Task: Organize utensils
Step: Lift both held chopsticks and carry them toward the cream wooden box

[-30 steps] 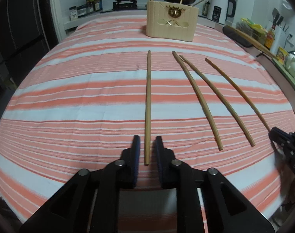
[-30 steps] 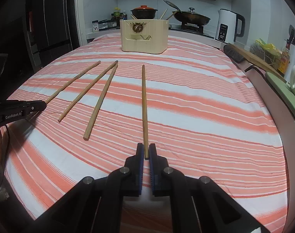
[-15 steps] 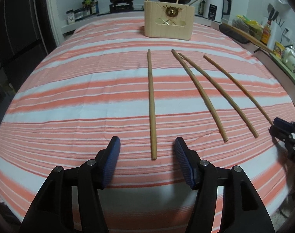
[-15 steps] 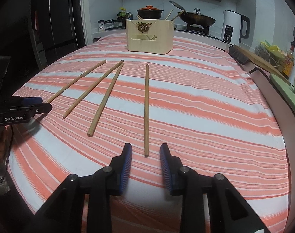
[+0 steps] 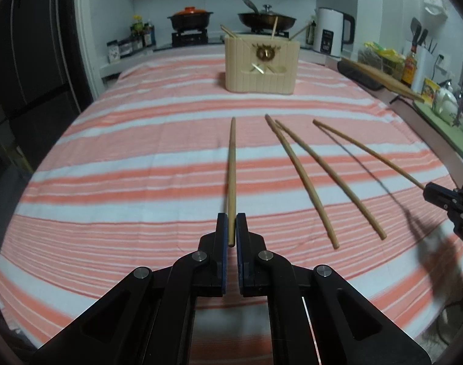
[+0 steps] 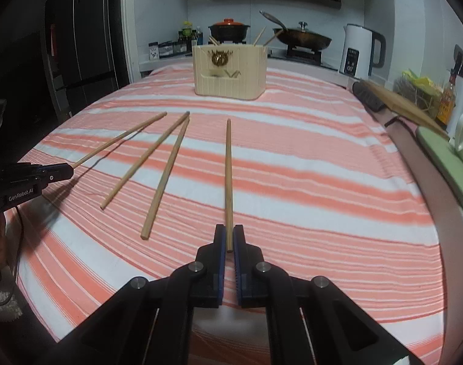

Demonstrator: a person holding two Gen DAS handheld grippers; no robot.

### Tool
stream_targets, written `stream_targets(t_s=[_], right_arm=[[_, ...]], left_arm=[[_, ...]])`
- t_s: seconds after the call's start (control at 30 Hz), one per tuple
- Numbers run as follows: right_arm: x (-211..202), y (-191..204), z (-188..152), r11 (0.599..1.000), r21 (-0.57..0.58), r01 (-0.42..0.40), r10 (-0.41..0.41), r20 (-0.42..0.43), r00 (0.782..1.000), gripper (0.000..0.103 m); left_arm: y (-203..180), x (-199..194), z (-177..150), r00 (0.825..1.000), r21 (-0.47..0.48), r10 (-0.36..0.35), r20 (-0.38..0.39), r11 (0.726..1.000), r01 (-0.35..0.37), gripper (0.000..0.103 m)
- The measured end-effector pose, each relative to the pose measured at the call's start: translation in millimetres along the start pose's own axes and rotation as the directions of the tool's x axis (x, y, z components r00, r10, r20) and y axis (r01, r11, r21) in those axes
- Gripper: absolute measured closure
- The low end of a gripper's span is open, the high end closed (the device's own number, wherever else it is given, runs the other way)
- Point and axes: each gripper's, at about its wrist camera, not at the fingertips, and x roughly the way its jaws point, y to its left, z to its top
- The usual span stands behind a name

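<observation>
My left hand-held gripper (image 5: pixel 231 228) and right hand-held gripper (image 6: pixel 229 238) have just closed — each clamps one chopstick (image 5: pixel 232 164), tips raised off the striped tabletop (image 5: pixel 124 158).

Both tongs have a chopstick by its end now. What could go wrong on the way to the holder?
1. Each of the tongs grips only the very end: left tongs on the leftmost chopstick, right tongs on the rightmost chopstick. The long free ends may pivot or slip.
2. Sticks already lean in the beige holder, which may block insertion.
3. A drooping tip could snag the striped cloth.
</observation>
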Motion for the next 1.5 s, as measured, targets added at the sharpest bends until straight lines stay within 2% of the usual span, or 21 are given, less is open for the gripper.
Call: stream_targets(t_s=[0.27, 0.5, 0.67, 0.93, 1.27, 1.5], right_arm=[[-54.7, 1.2, 68.8, 0.998, -0.062, -0.003, 0.014, 0.176, 0.984, 0.098], [-74.5, -5.4, 115.0, 0.997, -0.051, -0.066, 0.076, 0.242, 0.967, 0.098], [-79.8, -9.4, 130.1, 0.994, -0.030, -0.107, 0.111, 0.251, 0.961, 0.098], [-86.0, -14.1, 141.0, 0.988, -0.013, -0.155, 0.153, 0.253, 0.955, 0.098], [-89.3, -15.0, 157.1, 0.983, -0.018, -0.185, 0.183, 0.269, 0.946, 0.098], [-89.6, -11.5, 180.2, 0.981, -0.040, -0.189, 0.192, 0.289, 0.938, 0.098]], left_arm=[[13.3, -53.1, 52.1, 0.989, 0.017, -0.042, 0.145, 0.999, 0.040, 0.100], [26.0, -81.9, 95.9, 0.969, 0.020, -0.112, 0.219, 0.994, 0.111, 0.100], [32.3, -86.0, 112.7, 0.961, 0.001, -0.167, 0.222, 0.985, 0.171, 0.100], [26.1, -87.2, 122.9, 0.951, 0.016, -0.226, 0.209, 0.974, 0.228, 0.100], [22.6, -87.2, 139.0, 0.942, 0.030, -0.271, 0.198, 0.962, 0.270, 0.100], [25.4, -81.6, 165.3, 0.936, 0.018, -0.297, 0.188, 0.954, 0.299, 0.100]])
